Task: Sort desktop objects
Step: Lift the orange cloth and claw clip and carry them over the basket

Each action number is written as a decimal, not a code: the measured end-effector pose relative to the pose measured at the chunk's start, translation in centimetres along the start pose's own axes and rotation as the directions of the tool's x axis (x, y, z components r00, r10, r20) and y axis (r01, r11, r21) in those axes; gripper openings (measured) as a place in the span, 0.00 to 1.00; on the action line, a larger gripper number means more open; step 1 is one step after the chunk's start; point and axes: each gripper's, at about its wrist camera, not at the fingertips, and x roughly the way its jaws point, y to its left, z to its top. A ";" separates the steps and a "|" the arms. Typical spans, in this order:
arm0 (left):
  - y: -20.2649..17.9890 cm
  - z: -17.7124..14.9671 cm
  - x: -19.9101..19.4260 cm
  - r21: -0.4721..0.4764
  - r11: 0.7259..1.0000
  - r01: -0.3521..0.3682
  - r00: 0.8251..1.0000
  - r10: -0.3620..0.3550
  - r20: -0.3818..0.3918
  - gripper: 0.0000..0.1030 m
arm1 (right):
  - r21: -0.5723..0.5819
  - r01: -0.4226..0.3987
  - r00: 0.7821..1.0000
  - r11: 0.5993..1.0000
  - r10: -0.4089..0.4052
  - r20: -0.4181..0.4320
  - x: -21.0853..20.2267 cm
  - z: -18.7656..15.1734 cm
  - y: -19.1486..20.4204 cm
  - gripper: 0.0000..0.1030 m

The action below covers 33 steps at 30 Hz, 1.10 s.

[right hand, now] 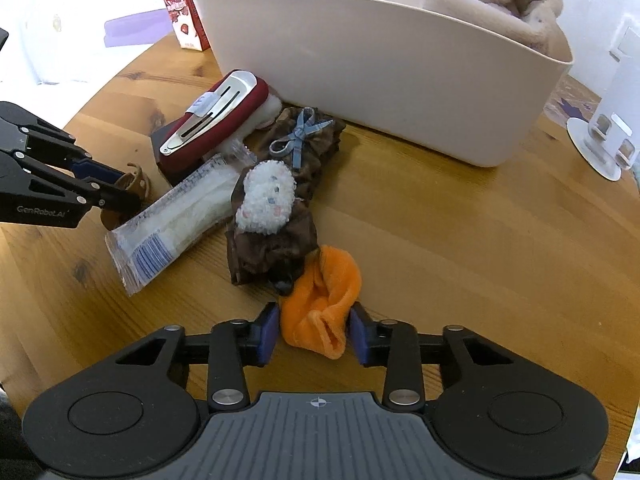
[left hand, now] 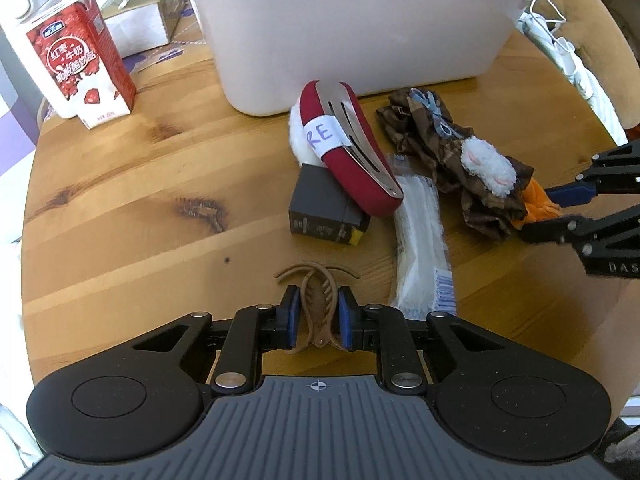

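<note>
My left gripper [left hand: 316,314] has its jaws clenched on a tan hair claw [left hand: 316,300], which lies on the wooden surface [left hand: 120,200] just in front of me. My right gripper [right hand: 314,330] has its jaws clenched on an orange cloth [right hand: 324,300], also on the surface. The cloth touches a brown scrunchie [right hand: 276,240] that carries a white fuzzy patch and a blue bow. Left of the scrunchie lies a clear packet [right hand: 176,220]. Beyond it, a red clip [left hand: 352,148] with a paper label leans on a dark box [left hand: 324,208]. A pale bin [left hand: 360,32], already holding fabric, stands behind them all, and a red carton [left hand: 80,56] stands far left. I judge both items still have to be lifted and carried to the bin. The claw is thin and springy, so it could twist or pop out of my left jaws as it rises. The cloth is soft and bunched; it could slip, or drag the scrunchie along where the two touch. The bin wall is tall, so a low carry could knock it or the clip.
</note>
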 end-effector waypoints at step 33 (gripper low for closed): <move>1.4 5.1 -8.3 -0.086 0.996 -0.032 0.972 0.051 0.231 0.19 | 0.018 0.085 0.958 0.996 -0.086 0.274 -9.3 3.6 -3.6 0.11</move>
